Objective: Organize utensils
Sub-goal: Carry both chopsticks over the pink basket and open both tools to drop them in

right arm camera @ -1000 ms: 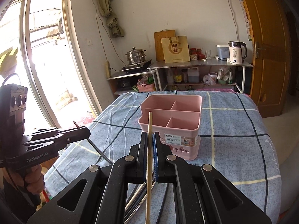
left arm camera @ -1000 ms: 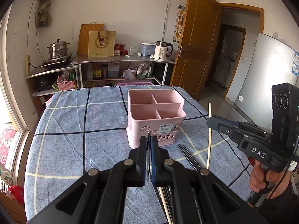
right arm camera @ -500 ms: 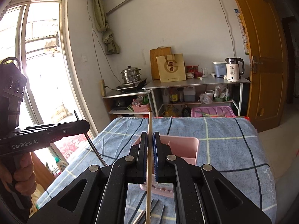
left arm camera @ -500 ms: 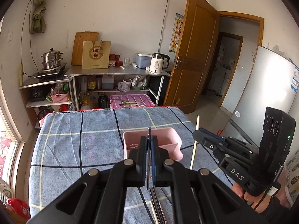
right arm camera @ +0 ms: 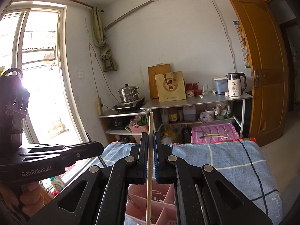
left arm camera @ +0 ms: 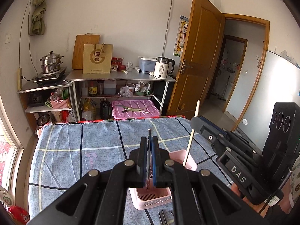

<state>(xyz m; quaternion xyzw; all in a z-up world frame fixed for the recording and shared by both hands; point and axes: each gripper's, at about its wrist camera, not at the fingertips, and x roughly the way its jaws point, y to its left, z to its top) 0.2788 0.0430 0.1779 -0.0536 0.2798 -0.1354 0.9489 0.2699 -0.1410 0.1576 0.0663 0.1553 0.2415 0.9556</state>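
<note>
A pink utensil caddy point(left arm camera: 153, 196) with several compartments stands on the blue checked tablecloth, also low in the right wrist view point(right arm camera: 165, 210). My left gripper point(left arm camera: 149, 142) is shut on a dark metal chopstick point(left arm camera: 149, 150), held upright over the caddy, lower end inside it. My right gripper point(right arm camera: 149, 138) is shut on a pale wooden chopstick point(right arm camera: 149, 168), upright, its lower end down in the caddy; it also shows in the left wrist view point(left arm camera: 190, 140). The right gripper body point(left arm camera: 234, 153) is at the right, the left gripper body point(right arm camera: 56, 153) at the left.
More dark chopsticks point(left arm camera: 165, 217) lie on the tablecloth point(left arm camera: 75, 150) in front of the caddy. Beyond the table's far edge stand metal shelves point(left arm camera: 120, 78) with a kettle and pot, a pink bin point(left arm camera: 135, 108), and an open door point(left arm camera: 196, 65).
Both grippers rose and tilted up over the caddy; the caddy slid from mid-view to beneath the jaws. Both chopsticks now point down into it.
</note>
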